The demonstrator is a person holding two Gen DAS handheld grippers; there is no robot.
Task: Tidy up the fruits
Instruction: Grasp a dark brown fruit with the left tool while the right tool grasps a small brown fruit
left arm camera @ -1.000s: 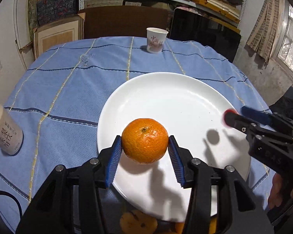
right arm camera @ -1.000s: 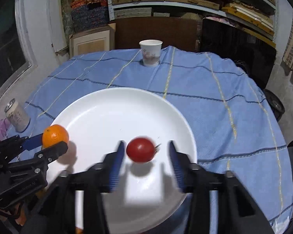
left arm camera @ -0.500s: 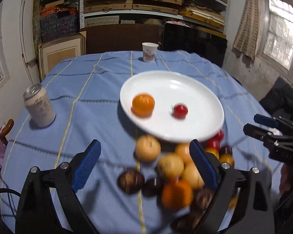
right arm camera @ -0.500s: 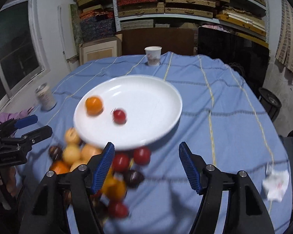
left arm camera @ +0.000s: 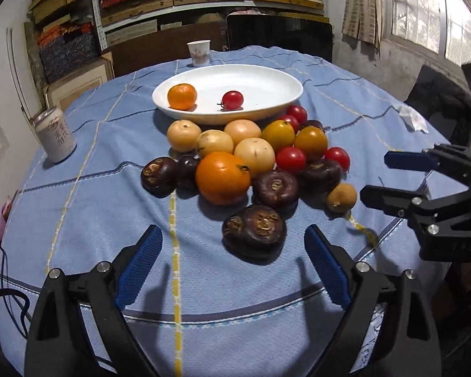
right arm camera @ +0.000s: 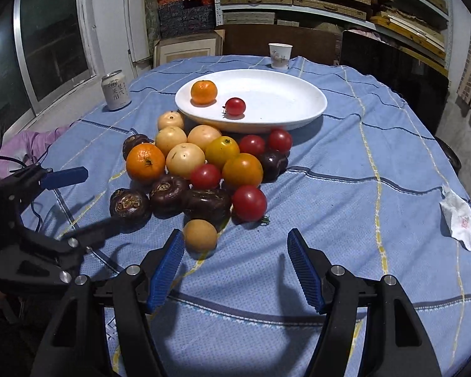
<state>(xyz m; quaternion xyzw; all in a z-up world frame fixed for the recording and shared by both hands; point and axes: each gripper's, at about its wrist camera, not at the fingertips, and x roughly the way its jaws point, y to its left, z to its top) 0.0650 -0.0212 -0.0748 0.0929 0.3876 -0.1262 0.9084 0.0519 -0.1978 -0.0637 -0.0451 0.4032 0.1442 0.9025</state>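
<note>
Both tongs gape empty: left tongs (left arm camera: 232,264) have the dark fruit (left arm camera: 254,227) at twelve o'clock, just ahead; right tongs (right arm camera: 235,267) have the small tan fruit (right arm camera: 200,235) at eleven, near the left pad. White plate (left arm camera: 267,110) lies beyond the pile.

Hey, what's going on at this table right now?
A person is sorting fruit with two handheld grippers. One orange and one tomato lie on the white plate. The rest sits in a pile on the blue cloth in front of it. The left gripper and right gripper are both open and empty.
</note>
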